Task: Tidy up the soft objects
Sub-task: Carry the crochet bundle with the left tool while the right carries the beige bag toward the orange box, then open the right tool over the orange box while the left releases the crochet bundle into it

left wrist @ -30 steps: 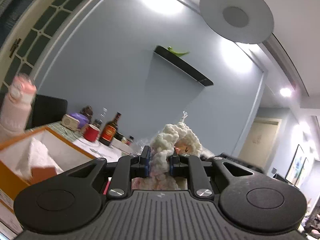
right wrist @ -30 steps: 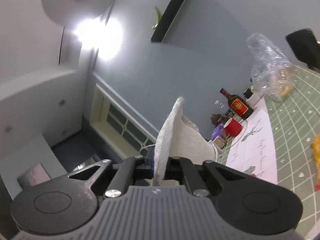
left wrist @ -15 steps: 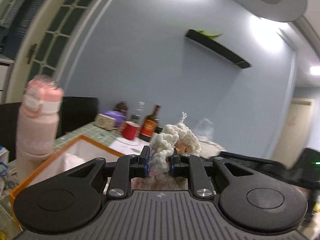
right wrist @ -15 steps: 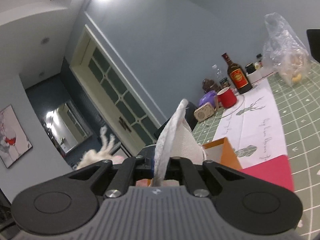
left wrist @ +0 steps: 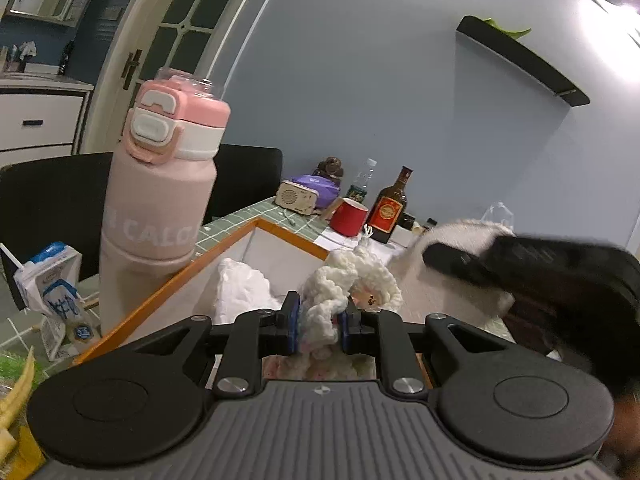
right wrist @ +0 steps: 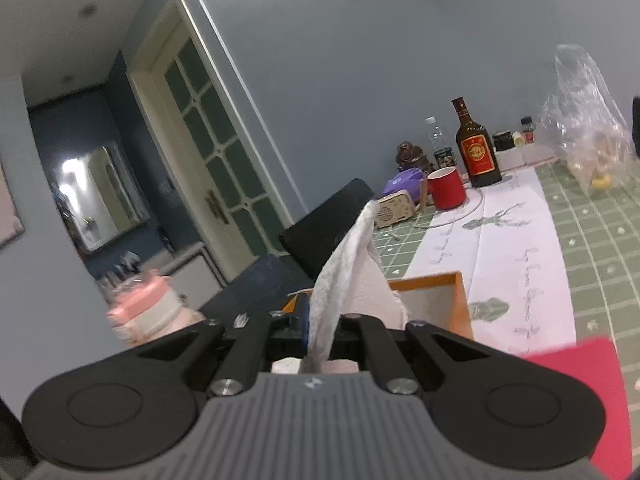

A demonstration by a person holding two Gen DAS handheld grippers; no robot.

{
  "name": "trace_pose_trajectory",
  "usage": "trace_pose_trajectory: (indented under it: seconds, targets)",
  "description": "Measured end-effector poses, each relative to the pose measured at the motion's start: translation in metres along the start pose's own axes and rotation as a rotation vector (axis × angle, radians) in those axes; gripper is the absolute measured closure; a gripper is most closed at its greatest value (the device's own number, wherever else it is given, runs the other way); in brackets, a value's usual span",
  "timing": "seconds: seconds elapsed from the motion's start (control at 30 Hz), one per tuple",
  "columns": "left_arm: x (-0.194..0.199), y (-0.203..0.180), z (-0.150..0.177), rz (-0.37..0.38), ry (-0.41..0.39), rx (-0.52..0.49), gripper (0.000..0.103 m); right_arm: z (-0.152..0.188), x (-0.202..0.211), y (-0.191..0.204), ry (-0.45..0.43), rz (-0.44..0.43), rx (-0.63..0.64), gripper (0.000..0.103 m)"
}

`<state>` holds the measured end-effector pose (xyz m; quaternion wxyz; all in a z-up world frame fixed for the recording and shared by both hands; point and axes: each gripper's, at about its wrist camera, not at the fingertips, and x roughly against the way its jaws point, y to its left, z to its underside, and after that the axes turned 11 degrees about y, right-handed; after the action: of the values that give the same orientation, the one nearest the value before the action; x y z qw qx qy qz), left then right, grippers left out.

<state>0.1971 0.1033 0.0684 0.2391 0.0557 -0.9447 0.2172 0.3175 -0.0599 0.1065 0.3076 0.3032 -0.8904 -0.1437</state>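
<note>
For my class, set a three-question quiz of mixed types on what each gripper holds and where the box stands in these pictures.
1. True or false: the left gripper is shut on a white knitted toy.
2. What does the right gripper hold? A) red mug B) white cloth C) pink bottle
3. Fill in: the pink bottle stands beside the orange-rimmed ____.

Key: 1 true. 2 B, the white cloth. 3 box.
</note>
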Motion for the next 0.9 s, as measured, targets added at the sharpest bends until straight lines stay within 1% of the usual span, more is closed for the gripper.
trace_pose_trajectory:
  seconds: [0.07,0.13,0.2,0.23,0.27,0.33,0.37,0.4,0.43,0.47,0.53,0.57,0.6,0.67,0.8,0.83,0.87,0.9]
  targets:
    - [-0.003,0.002,0.000,-0.022,0.007,0.003,0.082,-0.007,-0.015,0.003,0.023,0.033,-0.002,0.100]
    - [-0.005,0.005,0.000,-0.025,0.026,0.014,0.082,-0.013,-0.030,0.004,0.057,0.070,-0.014,0.100]
    - [-0.005,0.008,0.000,-0.018,0.034,0.015,0.082,-0.014,-0.047,0.003,0.140,0.054,-0.063,0.100]
    - [-0.005,0.009,0.001,-0.009,0.040,0.012,0.081,-0.012,-0.051,0.004,0.156,0.044,-0.064,0.100]
    - [-0.004,0.010,0.001,0.009,0.042,0.007,0.081,-0.009,-0.054,0.008,0.161,0.053,-0.038,0.099]
    - [-0.002,0.012,0.004,0.017,0.031,-0.007,0.081,-0.003,-0.059,0.018,0.153,0.122,0.024,0.092]
    - [-0.001,0.012,0.005,0.006,0.029,-0.011,0.081,-0.001,-0.061,0.020,0.159,0.147,0.033,0.067]
    - [-0.001,0.012,0.005,-0.004,0.032,-0.010,0.081,0.001,-0.061,0.020,0.160,0.161,0.023,0.035]
    - [-0.002,0.012,0.004,-0.013,0.038,-0.006,0.081,0.001,-0.059,0.020,0.145,0.153,0.009,0.026]
    - [-0.003,0.012,0.004,-0.019,0.045,0.002,0.081,0.002,-0.053,0.019,0.121,0.128,-0.005,0.021]
    - [-0.005,0.012,0.003,-0.026,0.052,0.011,0.081,0.003,-0.037,0.014,0.075,0.072,-0.030,0.017]
    - [-0.005,0.012,0.003,-0.031,0.053,0.011,0.081,0.003,-0.029,0.010,0.048,0.061,-0.049,0.010]
    - [-0.005,0.011,0.003,-0.037,0.052,0.008,0.081,0.004,-0.019,0.007,0.016,0.054,-0.075,0.005]
    - [-0.005,0.009,0.003,-0.047,0.053,-0.003,0.080,0.007,0.005,-0.004,-0.039,0.011,-0.130,0.004]
    - [-0.002,0.009,0.004,-0.049,0.051,0.005,0.080,0.022,0.052,-0.039,-0.109,-0.107,-0.205,0.003]
    - [-0.002,0.009,0.004,-0.046,0.062,0.022,0.080,0.027,0.062,-0.050,-0.123,-0.117,-0.211,0.003]
    - [-0.001,0.009,0.004,-0.044,0.077,0.041,0.080,0.032,0.071,-0.059,-0.135,-0.098,-0.207,0.003]
    - [-0.001,0.006,0.003,-0.050,0.089,0.054,0.080,0.036,0.077,-0.066,-0.135,-0.061,-0.193,0.003]
